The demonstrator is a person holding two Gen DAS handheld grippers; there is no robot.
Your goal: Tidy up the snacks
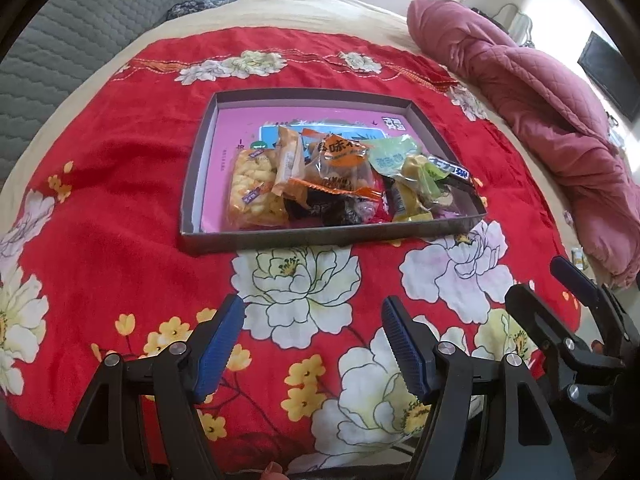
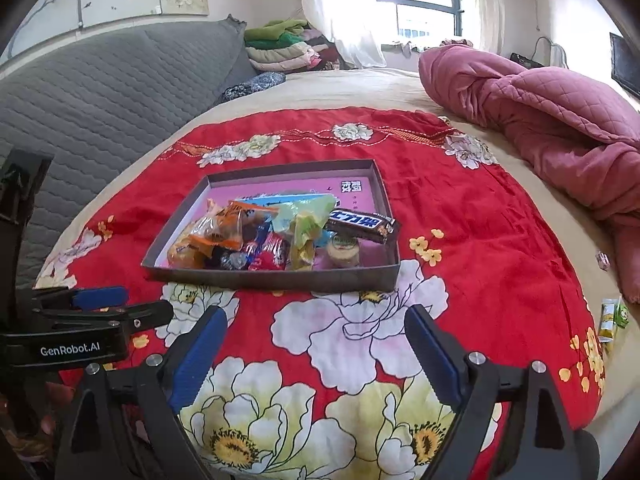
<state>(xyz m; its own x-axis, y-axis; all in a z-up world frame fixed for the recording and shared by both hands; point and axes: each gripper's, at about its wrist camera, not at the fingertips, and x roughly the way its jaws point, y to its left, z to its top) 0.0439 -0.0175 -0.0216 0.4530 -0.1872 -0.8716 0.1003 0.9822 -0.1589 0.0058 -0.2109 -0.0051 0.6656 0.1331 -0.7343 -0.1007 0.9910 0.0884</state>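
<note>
From the left wrist, the left gripper (image 1: 312, 344) hangs wide and empty over the red floral cloth (image 1: 120, 208), near the shallow box (image 1: 320, 236) heaped with wrapped snacks (image 1: 320, 176). From the right wrist, the right gripper (image 2: 316, 356) gapes empty too. Only this view shows the chocolate bar (image 2: 362, 223) clearly, lying left-to-right on the box's right side, and loose packets (image 2: 612, 316) at the bed's right edge.

The flat cardboard box (image 2: 276, 278) has grey walls and a pink floor. It lies on a red cloth (image 1: 120, 184) printed with white and yellow flowers. Inside, the long chocolate bar (image 2: 362, 224) is dark brown with white letters. The quilted blanket (image 2: 560, 120) is dusty pink, the padded headboard (image 2: 100, 92) grey.
</note>
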